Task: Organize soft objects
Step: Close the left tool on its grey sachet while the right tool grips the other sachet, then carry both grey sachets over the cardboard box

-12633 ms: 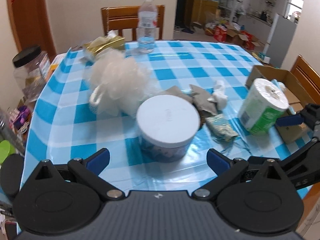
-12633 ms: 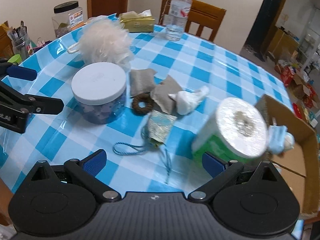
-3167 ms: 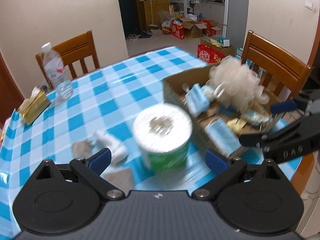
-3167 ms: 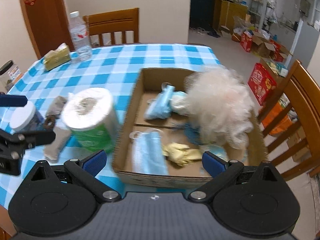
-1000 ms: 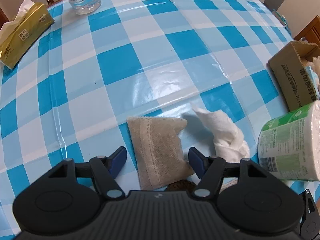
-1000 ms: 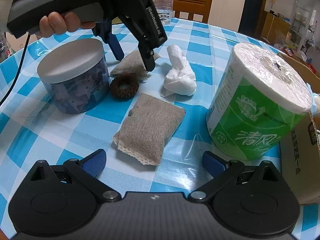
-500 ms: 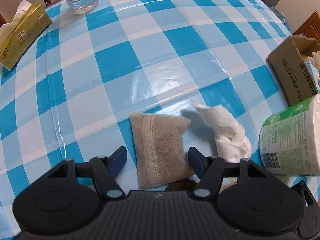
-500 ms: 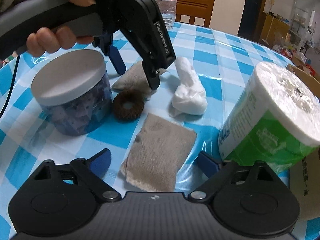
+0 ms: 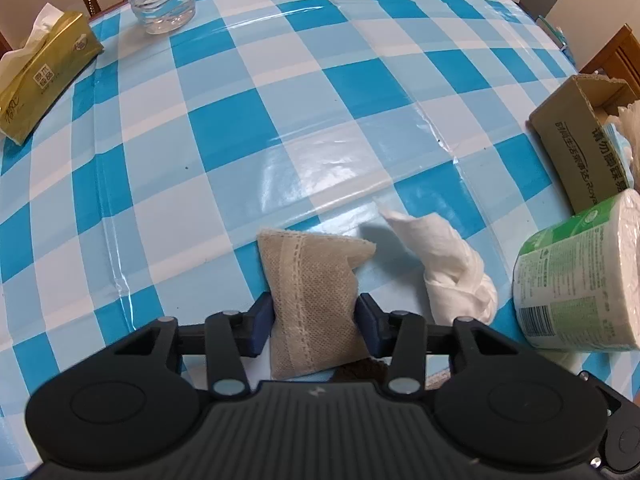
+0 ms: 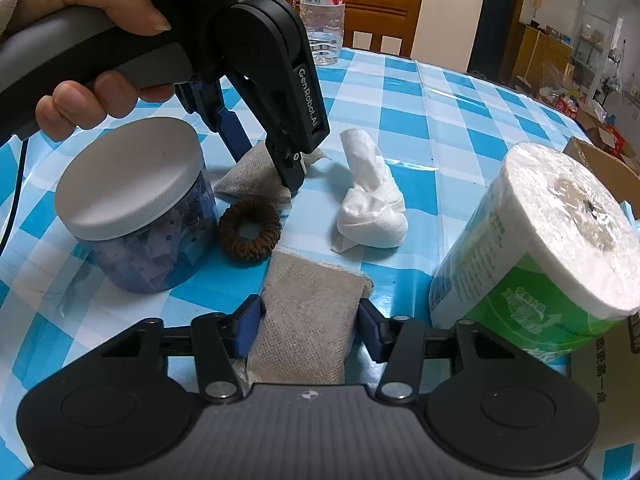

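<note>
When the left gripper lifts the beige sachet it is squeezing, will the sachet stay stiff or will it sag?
The beige sachet will probably sag: it already pinches in between the left gripper pads. Its woven cloth looks rough, so slipping seems unlikely. It looks small and thin, so probably light.

A table covered with a blue and white checked tablecloth (image 9: 256,128). Near its far edge stands a clear plastic water bottle (image 10: 323,20), with a wooden chair (image 10: 380,20) behind it. A gold tissue pack (image 9: 44,76) lies toward the far left corner. A clear jar with a grey lid (image 10: 136,204), filled with small dark pieces, stands near the left edge. A wrapped roll of toilet paper (image 10: 544,256) with green packaging leans at a tilt near the right edge.
</note>
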### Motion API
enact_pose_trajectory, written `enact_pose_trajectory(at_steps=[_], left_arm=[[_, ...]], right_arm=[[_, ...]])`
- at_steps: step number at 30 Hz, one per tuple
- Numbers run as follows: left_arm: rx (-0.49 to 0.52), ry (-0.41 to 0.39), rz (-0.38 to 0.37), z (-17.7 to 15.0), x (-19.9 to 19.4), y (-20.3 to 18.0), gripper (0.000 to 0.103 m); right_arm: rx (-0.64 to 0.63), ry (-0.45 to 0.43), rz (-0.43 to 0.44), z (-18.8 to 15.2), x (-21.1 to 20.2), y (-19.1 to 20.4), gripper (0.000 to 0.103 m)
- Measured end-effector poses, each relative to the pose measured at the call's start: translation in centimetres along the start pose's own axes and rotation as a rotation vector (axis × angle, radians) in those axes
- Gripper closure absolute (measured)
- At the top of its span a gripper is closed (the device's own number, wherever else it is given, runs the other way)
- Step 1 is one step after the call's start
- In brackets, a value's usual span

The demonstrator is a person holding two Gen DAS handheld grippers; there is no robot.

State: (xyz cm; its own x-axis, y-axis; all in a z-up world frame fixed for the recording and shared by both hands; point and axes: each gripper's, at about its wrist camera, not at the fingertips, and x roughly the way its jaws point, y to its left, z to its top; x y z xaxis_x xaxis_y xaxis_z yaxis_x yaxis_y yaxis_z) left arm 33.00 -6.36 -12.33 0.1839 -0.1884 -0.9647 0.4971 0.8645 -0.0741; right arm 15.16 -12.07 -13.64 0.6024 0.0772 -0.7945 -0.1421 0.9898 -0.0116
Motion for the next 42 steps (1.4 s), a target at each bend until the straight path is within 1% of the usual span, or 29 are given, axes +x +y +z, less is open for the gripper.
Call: enact_pose_trajectory(at_steps=[1,6,9,20,31,36,42], left_arm=[[0.003,-0.002,0.001,0.0,0.0,0.0,0.062],[0.020,-0.013,-0.009,-0.1,-0.4,-0.1,0.072],[0.032,-0.017,-0.020,-0.2,-0.8,-0.2,0.075],[0.070,-0.035,-0.037,-0.7,-2.9,-0.7,0.076],[0.150,-0.084,-0.120,-2.0,-6.5,-3.7,0.076],[0.190,-0.065,-0.126,-3.6,-7.1,-5.5,0.076],[0.235,-0.034,-0.115,-6.2,-7.7,-7.9,0.076]], right_arm=[[-0.002,0.000,0.001,0.0,-0.1,-0.1,0.051],[-0.002,0.009,0.011,0.0,-0.6,-0.3,0.058],[-0.007,0.013,0.014,0.0,-0.8,-0.4,0.061],[-0.025,0.018,0.026,-0.5,-2.4,-0.8,0.062],[-0.032,0.020,0.035,-0.6,-4.4,-1.4,0.062],[-0.035,0.021,0.036,-0.9,-5.5,-1.9,0.062],[-0.031,0.021,0.043,-2.0,-7.5,-3.3,0.062]])
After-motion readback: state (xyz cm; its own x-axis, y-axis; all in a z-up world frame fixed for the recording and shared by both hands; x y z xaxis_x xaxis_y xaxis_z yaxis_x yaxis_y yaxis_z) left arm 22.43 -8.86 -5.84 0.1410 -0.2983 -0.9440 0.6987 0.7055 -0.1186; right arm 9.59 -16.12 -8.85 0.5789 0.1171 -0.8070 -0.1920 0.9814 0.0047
